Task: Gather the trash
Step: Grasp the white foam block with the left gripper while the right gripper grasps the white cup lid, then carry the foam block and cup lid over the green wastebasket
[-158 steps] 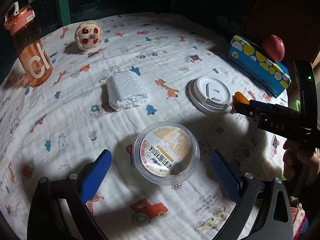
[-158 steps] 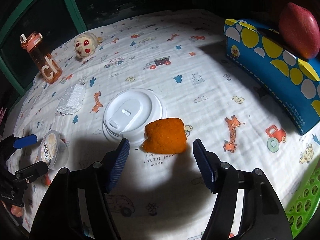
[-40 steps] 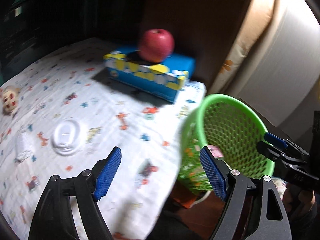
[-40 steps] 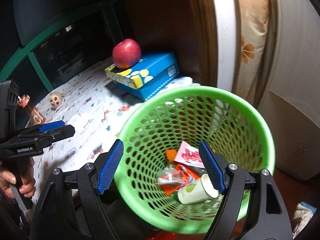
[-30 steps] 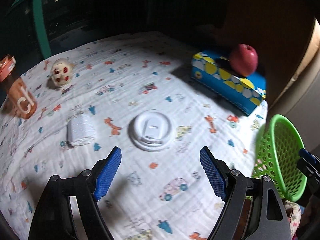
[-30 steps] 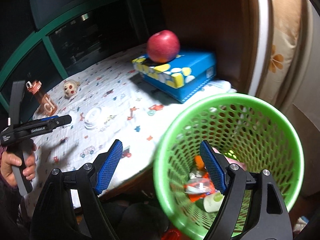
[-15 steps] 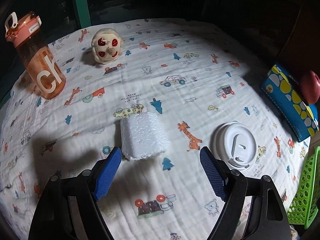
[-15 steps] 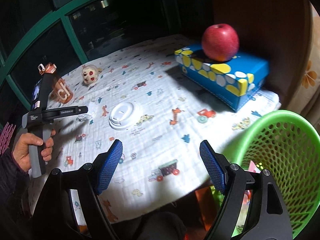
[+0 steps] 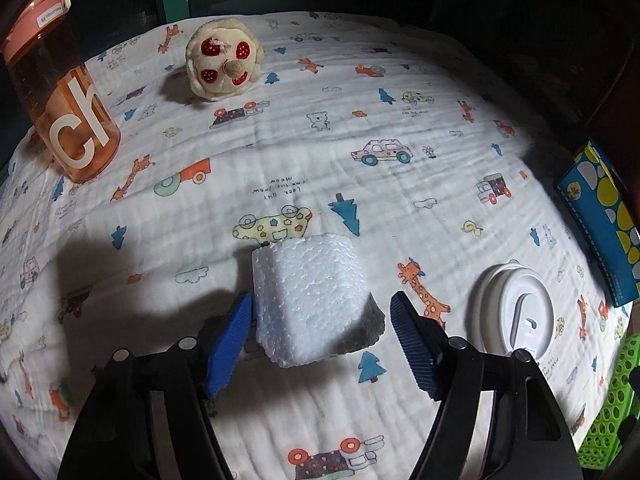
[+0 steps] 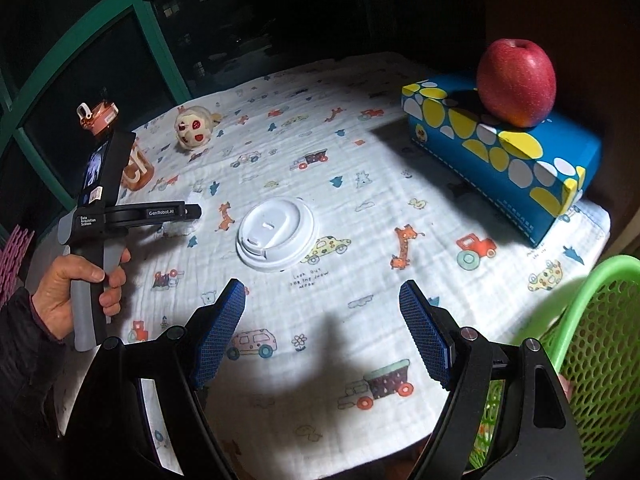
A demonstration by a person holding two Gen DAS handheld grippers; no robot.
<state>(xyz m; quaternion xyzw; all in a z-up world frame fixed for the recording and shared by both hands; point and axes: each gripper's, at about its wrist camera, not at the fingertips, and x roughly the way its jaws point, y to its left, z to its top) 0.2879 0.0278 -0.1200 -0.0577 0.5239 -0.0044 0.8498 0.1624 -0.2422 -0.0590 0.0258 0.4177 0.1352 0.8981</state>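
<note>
White, crumbly foam block [image 9: 314, 300] sits between my spread left gripper [image 9: 320, 334]: light, crushable, so I'd pinch its flat sides gently; right gripper [image 10: 320, 330] gapes empty.

Printed cloth [image 9: 360, 152] bears foam block [image 9: 316, 300], perhaps styrofoam.

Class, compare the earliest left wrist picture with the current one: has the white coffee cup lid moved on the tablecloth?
No. The white coffee cup lid lies by the same giraffe print, right of the foam block.

A red apple [image 10: 516, 82] sits on the blue tissue box [image 10: 504, 152]; orange bottle [image 9: 56, 92] near plush toy [image 9: 222, 65].
</note>
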